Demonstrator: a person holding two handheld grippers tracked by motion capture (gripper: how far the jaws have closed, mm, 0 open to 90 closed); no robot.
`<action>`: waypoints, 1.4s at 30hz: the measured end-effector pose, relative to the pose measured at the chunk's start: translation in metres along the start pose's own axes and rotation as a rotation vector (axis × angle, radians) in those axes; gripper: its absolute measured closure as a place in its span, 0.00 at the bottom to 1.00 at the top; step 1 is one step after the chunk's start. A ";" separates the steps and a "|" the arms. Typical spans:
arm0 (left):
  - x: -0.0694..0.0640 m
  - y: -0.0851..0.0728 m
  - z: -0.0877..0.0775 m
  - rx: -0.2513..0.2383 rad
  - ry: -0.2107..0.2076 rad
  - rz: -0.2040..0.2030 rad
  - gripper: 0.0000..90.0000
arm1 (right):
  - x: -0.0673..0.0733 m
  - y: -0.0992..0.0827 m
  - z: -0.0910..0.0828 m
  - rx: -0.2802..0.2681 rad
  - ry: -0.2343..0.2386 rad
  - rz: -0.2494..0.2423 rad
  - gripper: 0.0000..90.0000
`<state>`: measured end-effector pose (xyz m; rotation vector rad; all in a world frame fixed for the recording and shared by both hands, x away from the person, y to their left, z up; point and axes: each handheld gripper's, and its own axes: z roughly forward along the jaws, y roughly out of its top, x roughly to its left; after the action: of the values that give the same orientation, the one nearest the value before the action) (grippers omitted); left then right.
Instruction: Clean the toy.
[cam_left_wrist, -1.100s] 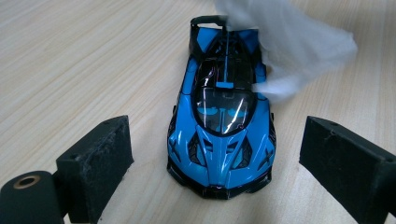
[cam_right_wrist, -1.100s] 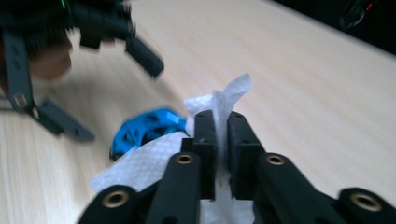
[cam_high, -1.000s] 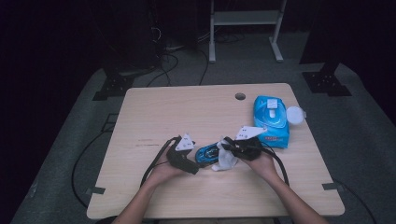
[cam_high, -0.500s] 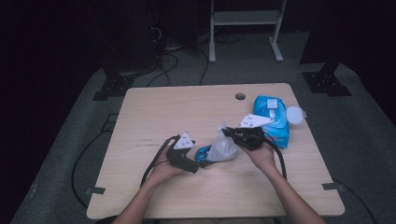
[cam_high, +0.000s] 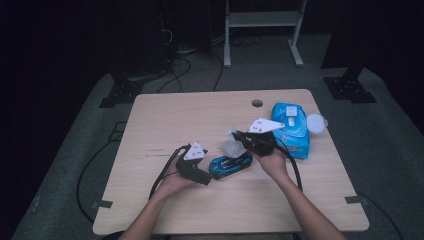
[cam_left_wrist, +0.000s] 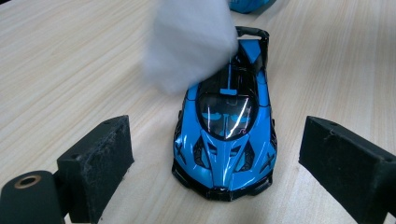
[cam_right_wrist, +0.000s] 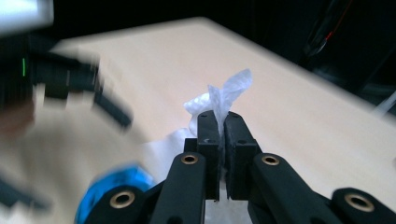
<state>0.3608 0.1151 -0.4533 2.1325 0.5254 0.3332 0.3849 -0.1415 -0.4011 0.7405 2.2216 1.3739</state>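
Right gripper (cam_high: 239, 136) pinches the wipe (cam_high: 231, 147) above the car (cam_high: 230, 164) (left gripper (cam_high: 208, 178) spread).

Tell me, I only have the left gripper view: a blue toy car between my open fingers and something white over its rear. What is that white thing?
Observer: A crumpled white wipe, pinched in the right gripper, whose fingers are shut on it.
Operator: Is it pressed on the car?
Observer: In the high view the wipe hangs just above the rear of the blue toy car; I cannot tell if it touches.
Operator: Where did the wipe come from?
Observer: Probably the blue wipes pack at the table's right edge, behind the right gripper, with its round lid open.
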 end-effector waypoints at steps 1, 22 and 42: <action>0.000 0.000 0.000 0.008 0.000 0.005 0.10 | 0.001 -0.008 0.002 0.024 0.009 0.000 0.95; -0.002 -0.007 0.023 0.111 -0.028 0.018 0.09 | 0.001 -0.060 0.011 0.158 0.088 0.081 0.58; -0.002 -0.009 0.036 0.122 -0.052 0.046 0.28 | 0.017 -0.055 0.010 0.156 0.021 -0.003 0.90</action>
<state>0.3715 0.0932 -0.4810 2.2671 0.4780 0.2764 0.3657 -0.1441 -0.4562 0.7791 2.3654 1.2223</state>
